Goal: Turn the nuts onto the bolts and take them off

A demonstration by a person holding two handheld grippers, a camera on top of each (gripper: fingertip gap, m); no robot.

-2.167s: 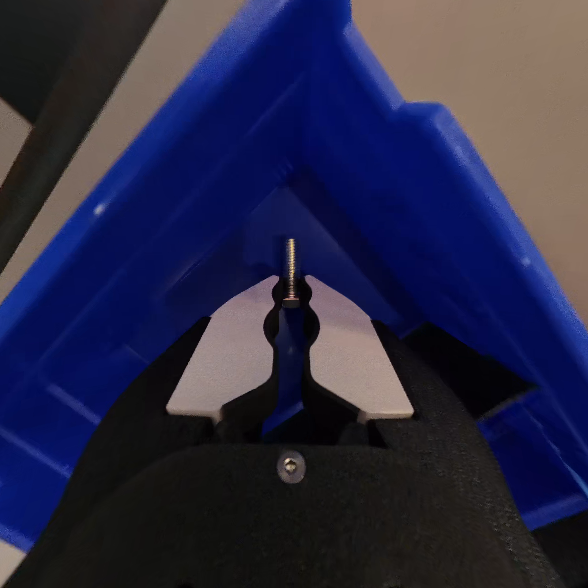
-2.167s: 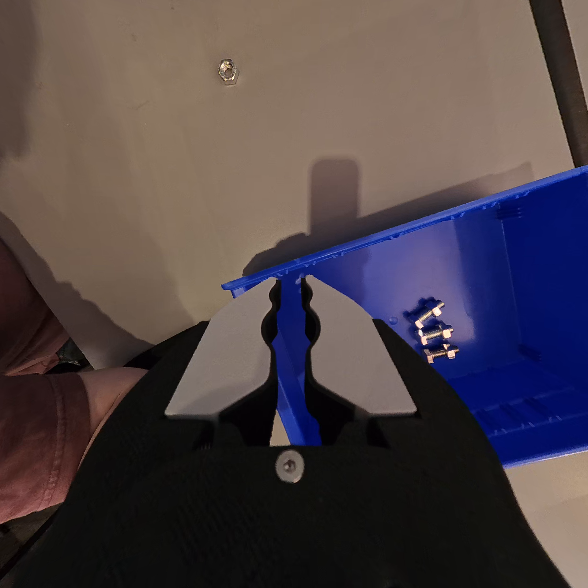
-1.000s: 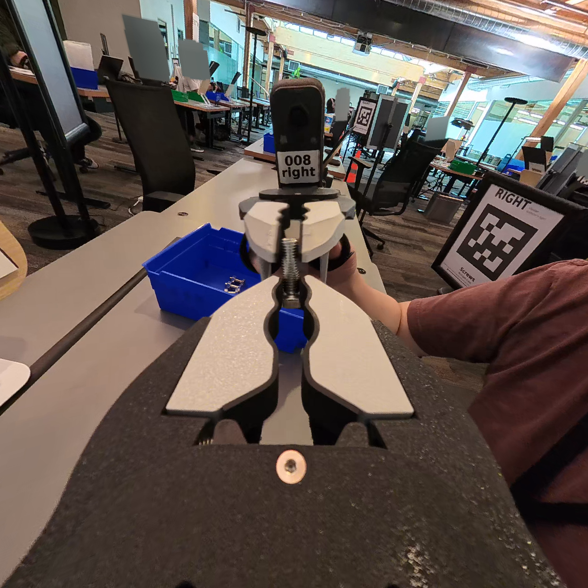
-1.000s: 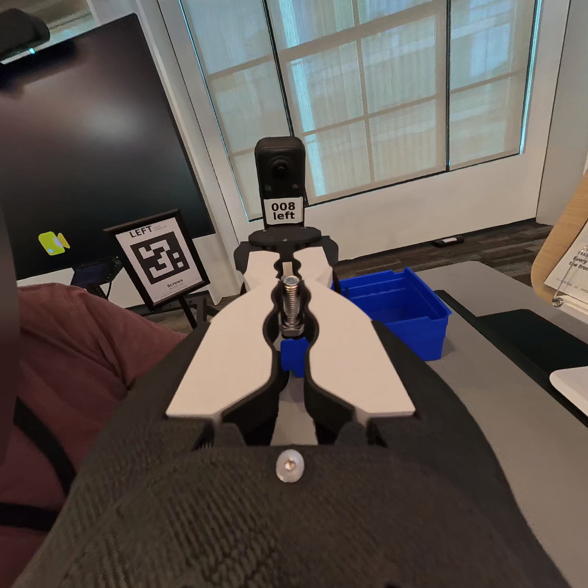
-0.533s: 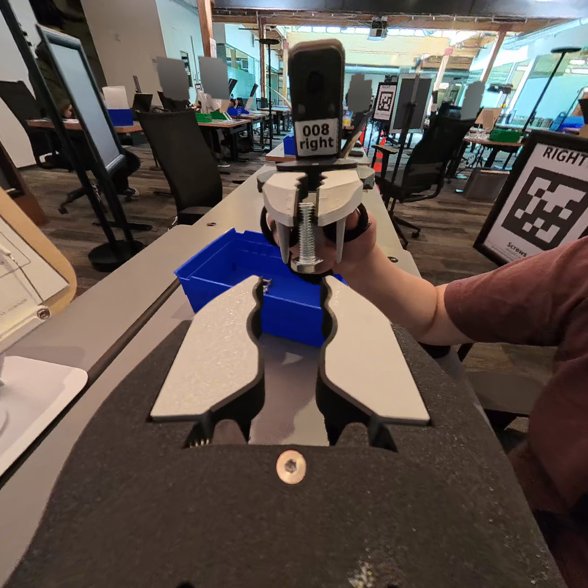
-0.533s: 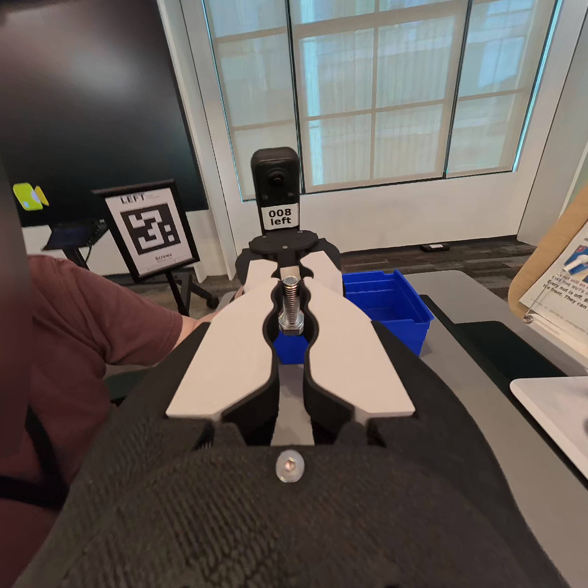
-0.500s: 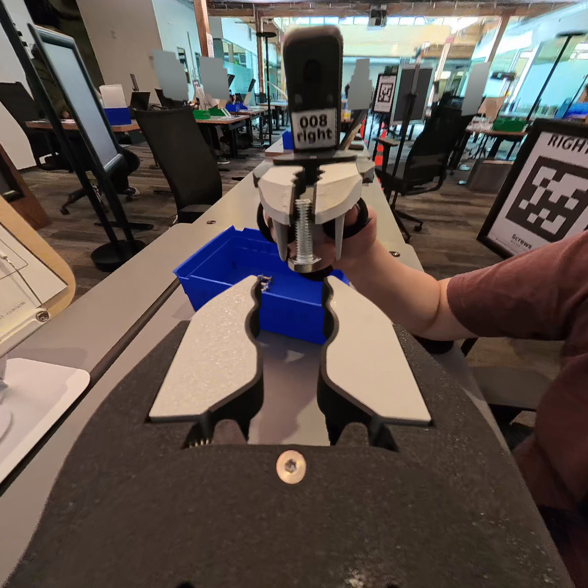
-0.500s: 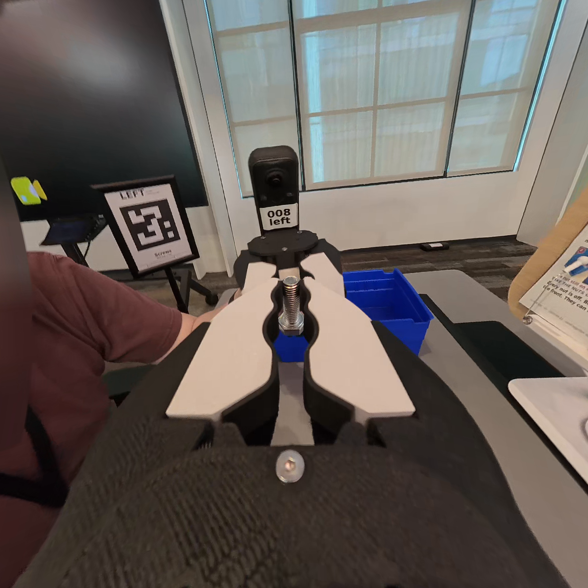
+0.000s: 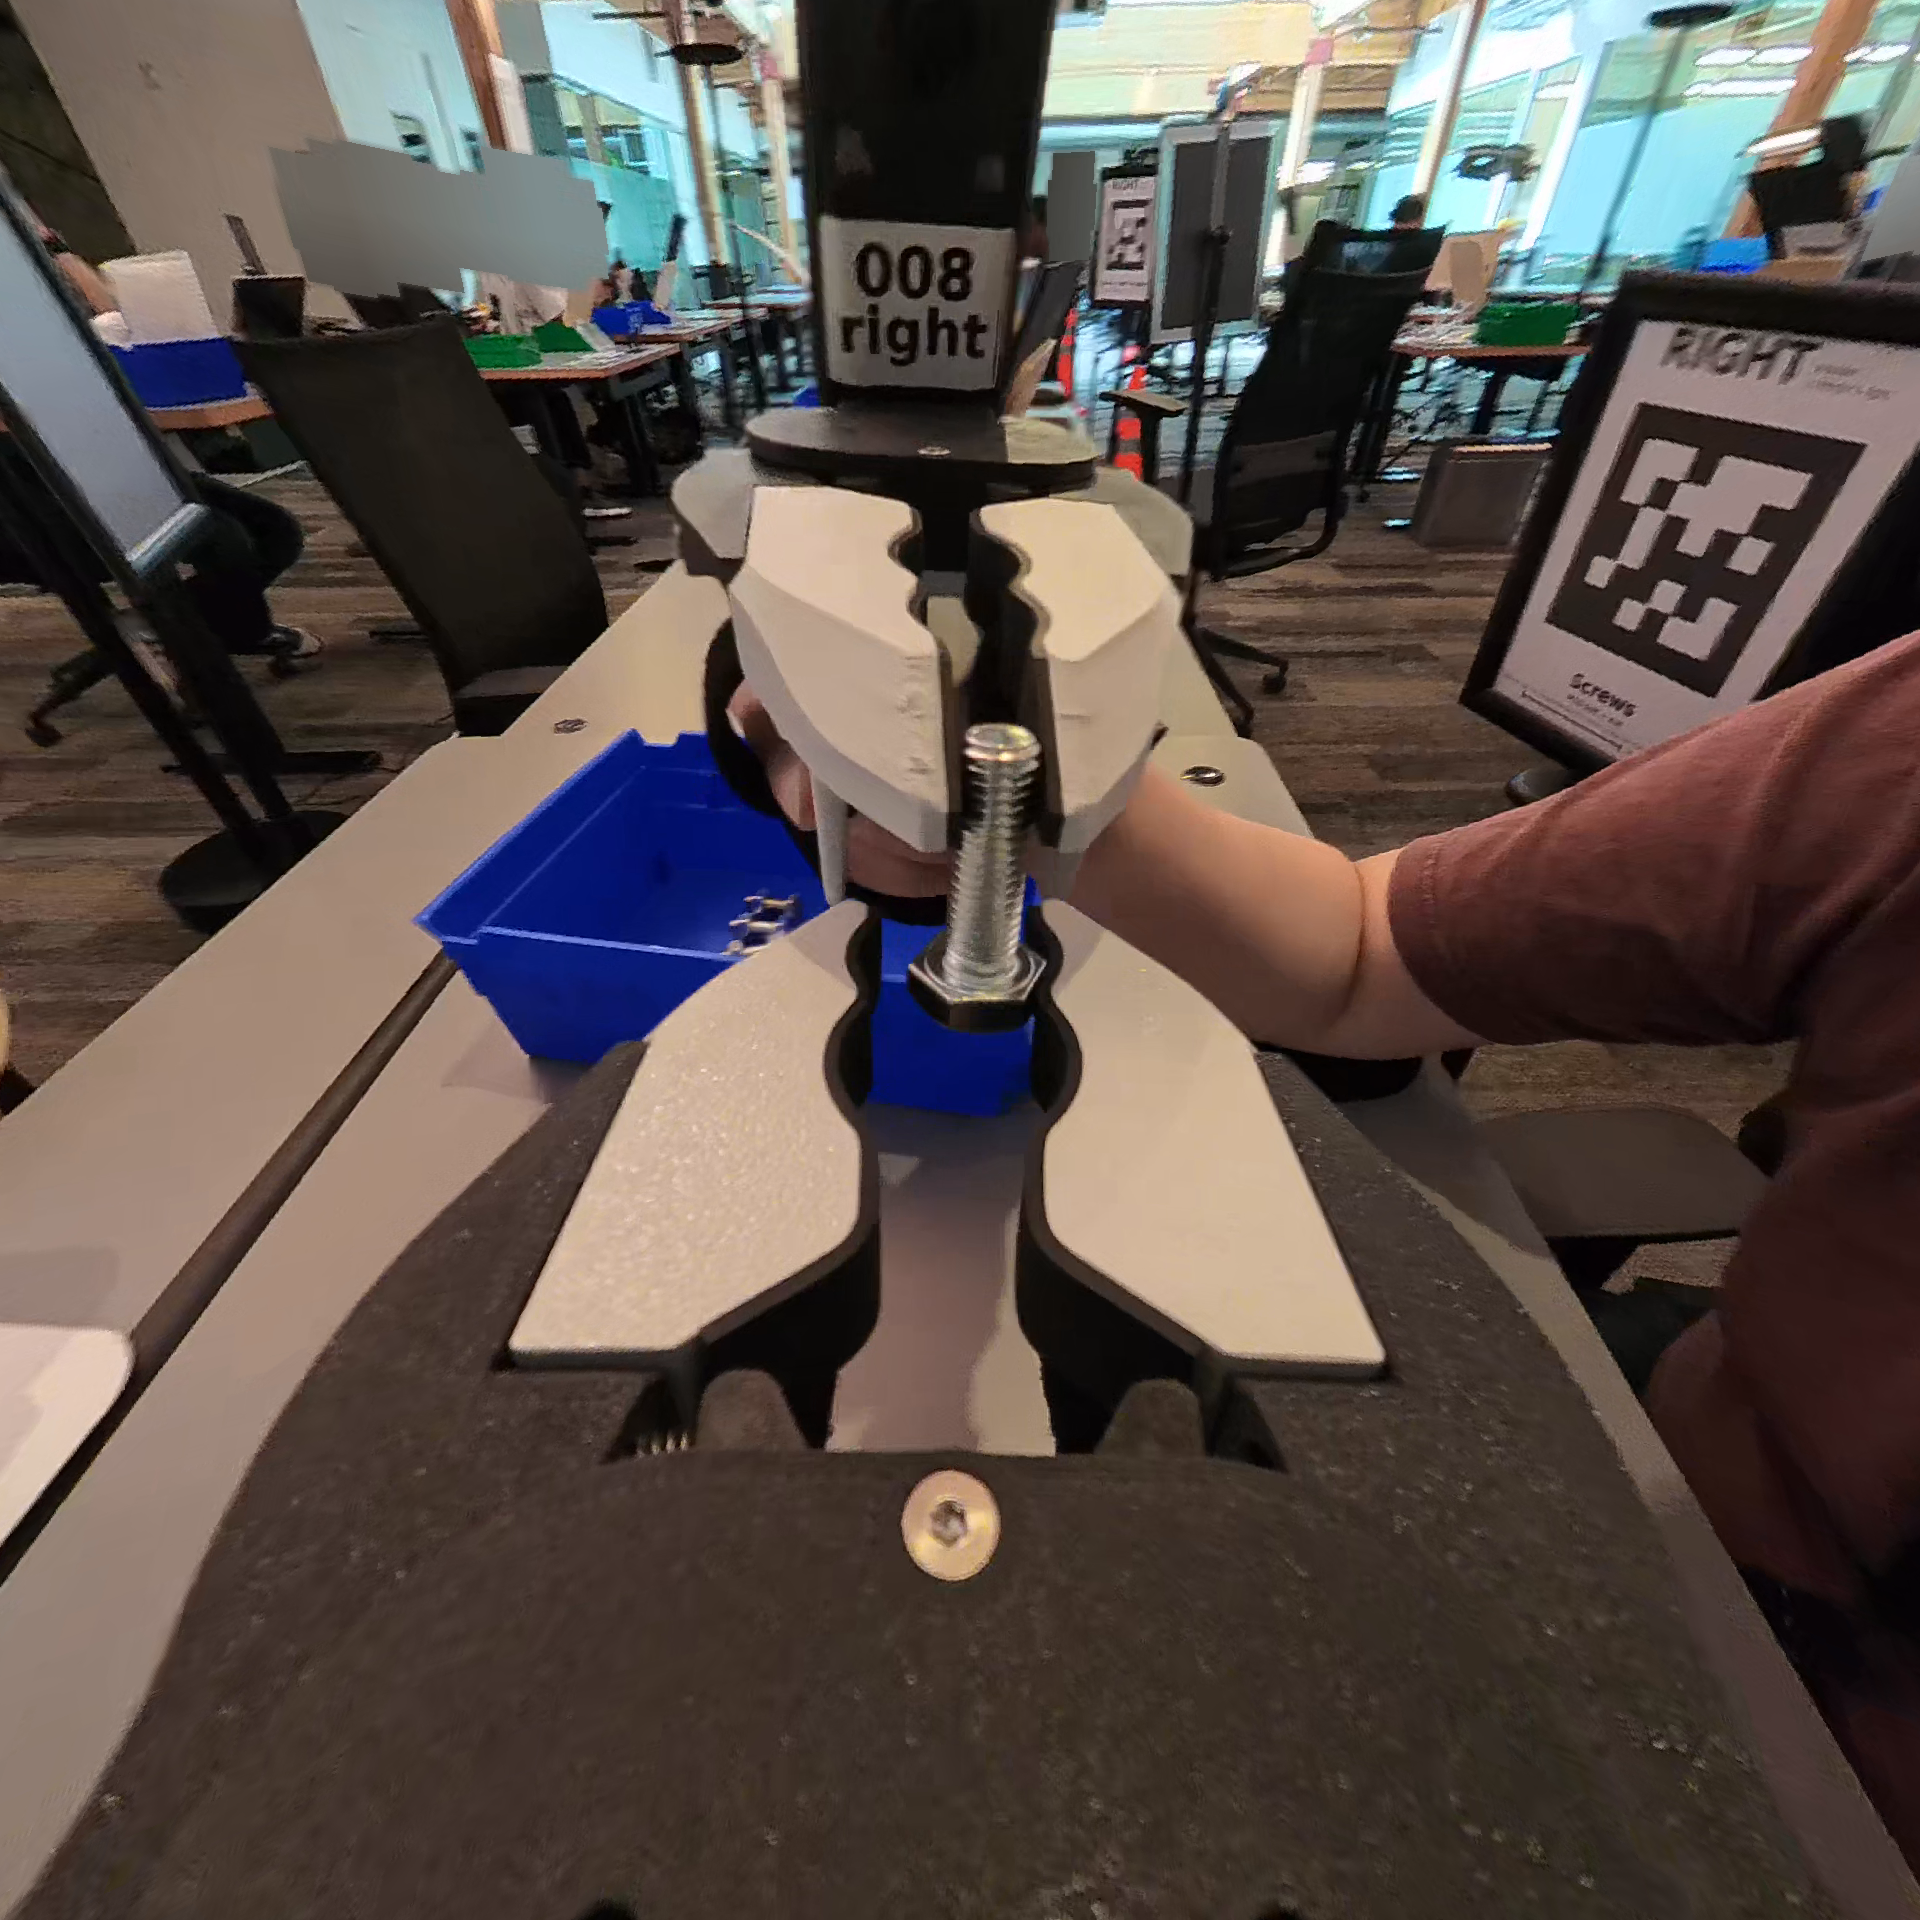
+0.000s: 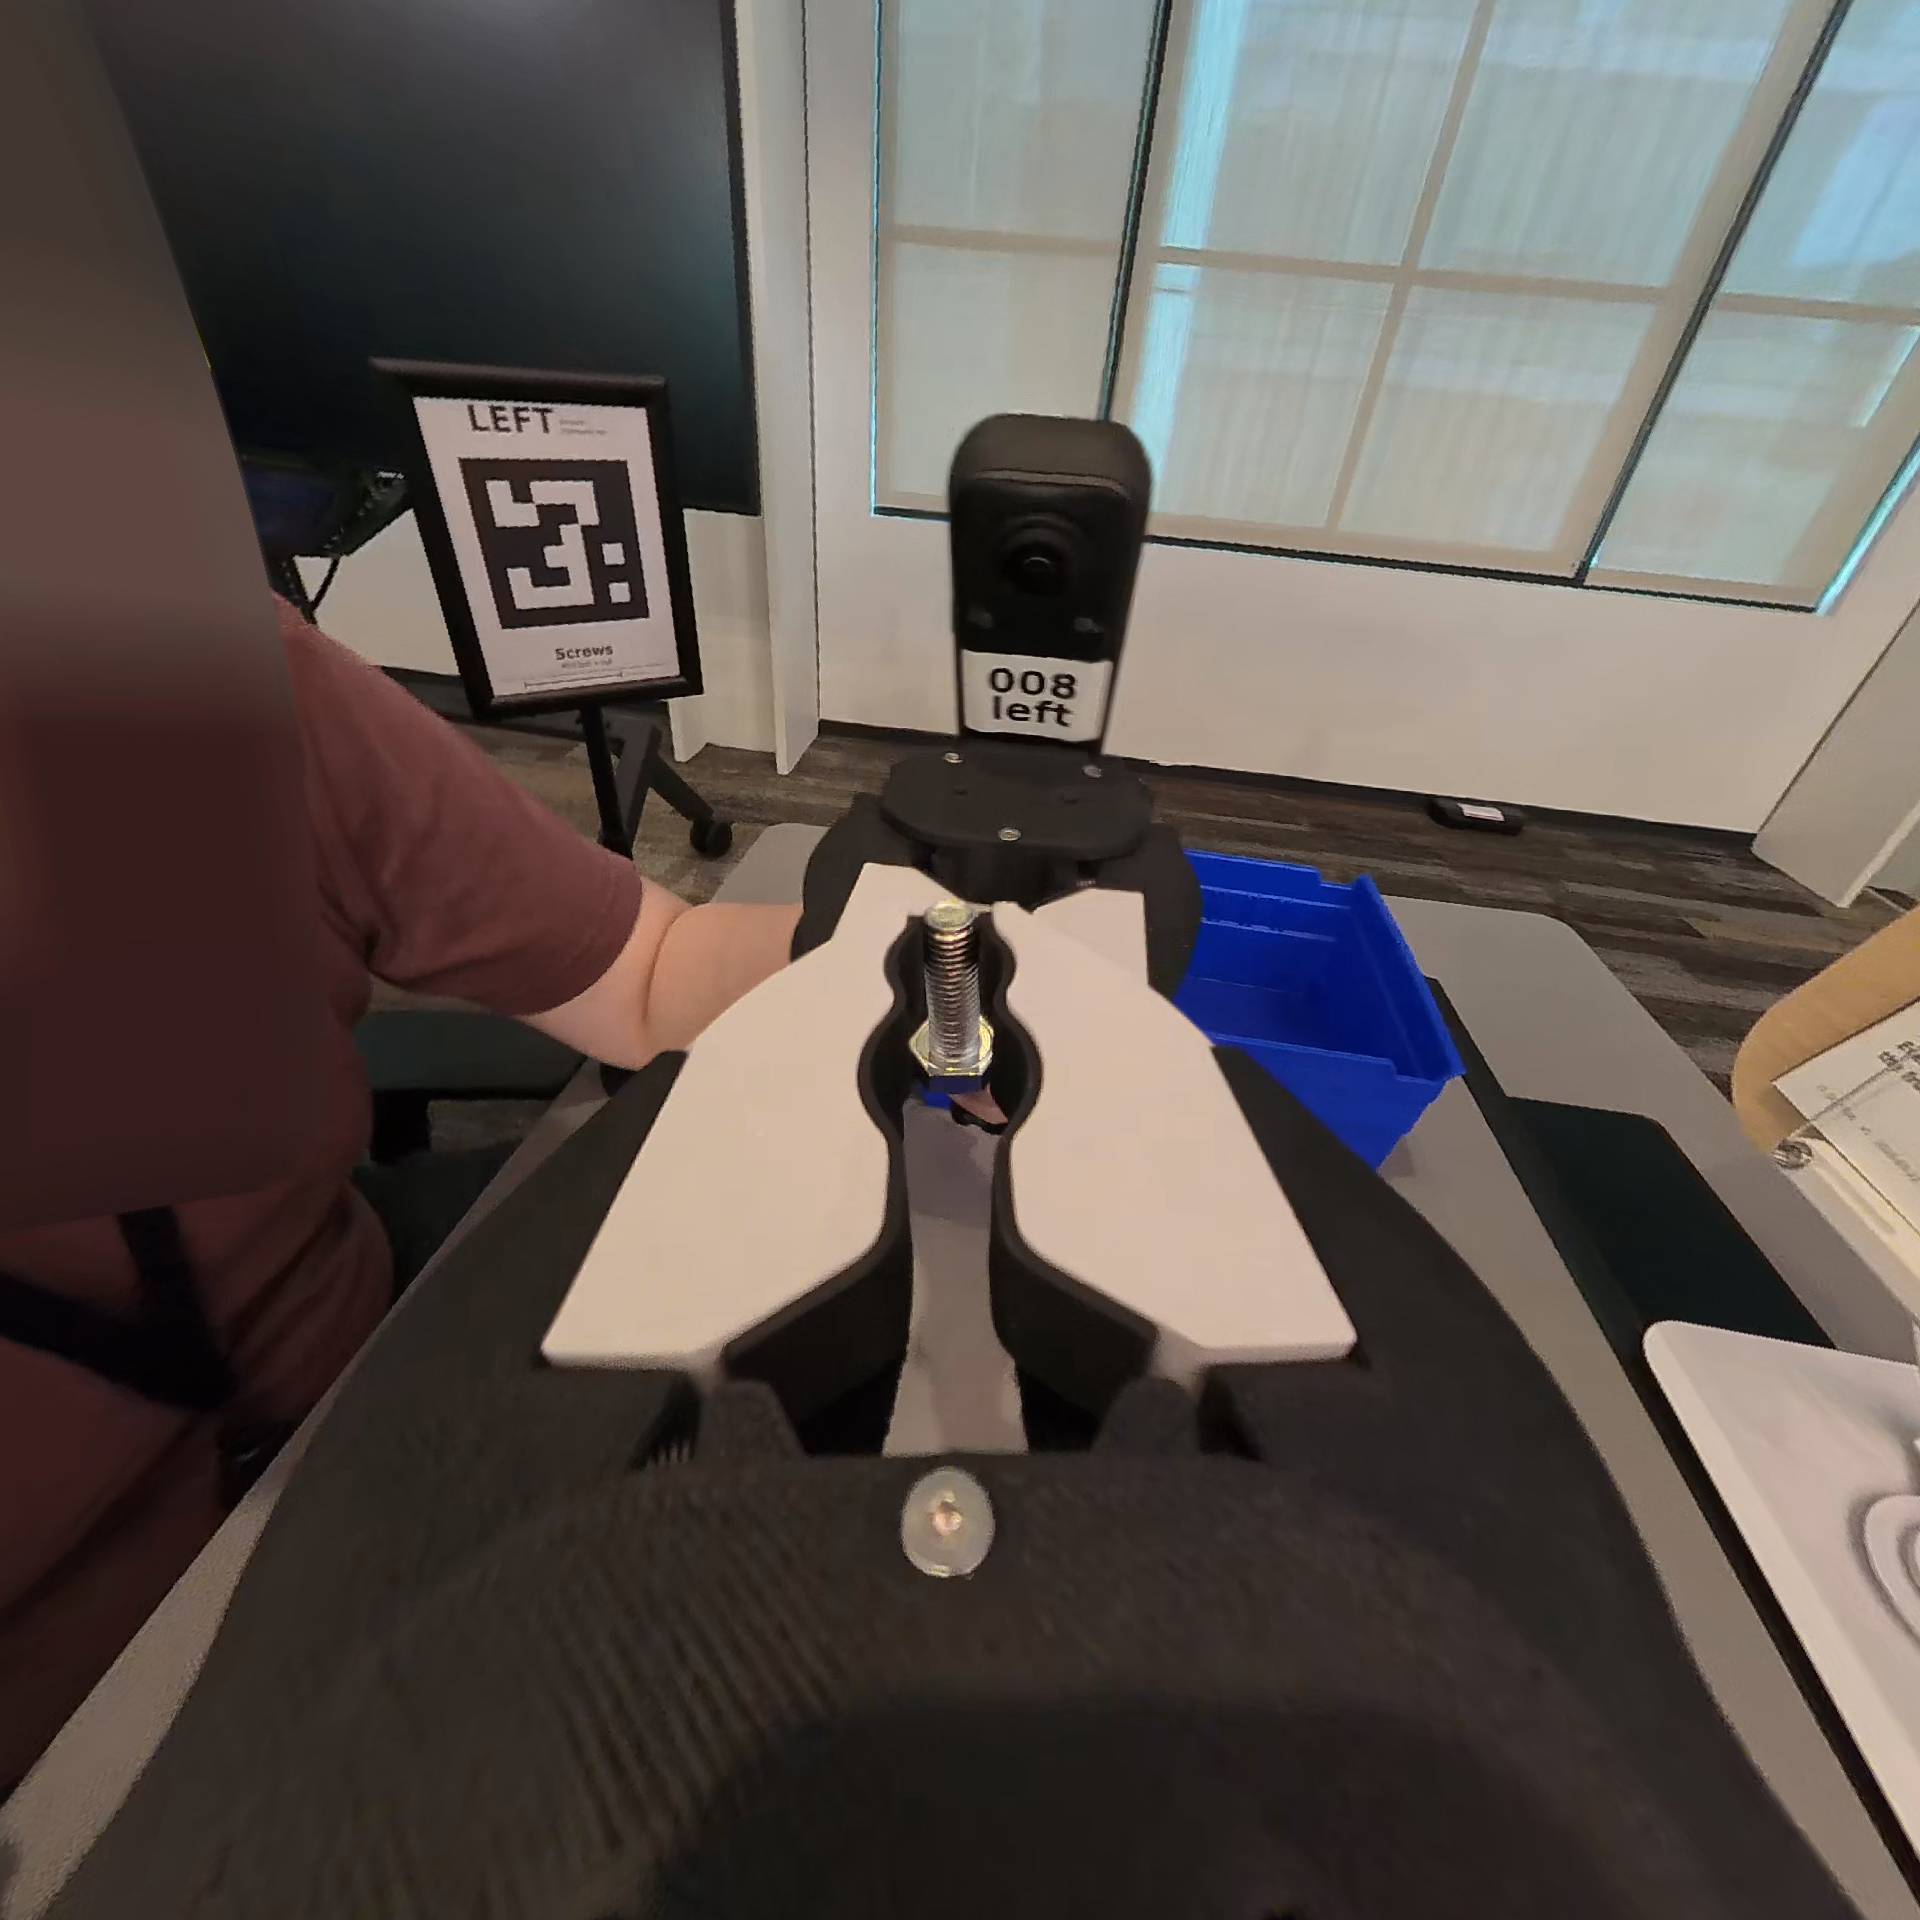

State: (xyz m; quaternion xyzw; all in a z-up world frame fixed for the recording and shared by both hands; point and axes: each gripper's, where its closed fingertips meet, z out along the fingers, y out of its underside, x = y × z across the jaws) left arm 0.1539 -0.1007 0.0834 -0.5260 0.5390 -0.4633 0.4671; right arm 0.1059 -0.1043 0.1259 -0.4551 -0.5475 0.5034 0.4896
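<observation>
We are holding the bolt (image 9: 987, 862) upright in the right gripper's (image 9: 940, 821) pinching jaws, its hex head sitting between the left gripper's (image 9: 951, 992) spread jaws.

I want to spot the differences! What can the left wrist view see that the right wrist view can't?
Only the left wrist view shows small bolts lying inside the blue bin, plus office chairs behind. Only the right wrist view shows the big window and a dark screen. Both show the bolt, gripped by the right gripper, the open left gripper and a maroon sleeve.
</observation>
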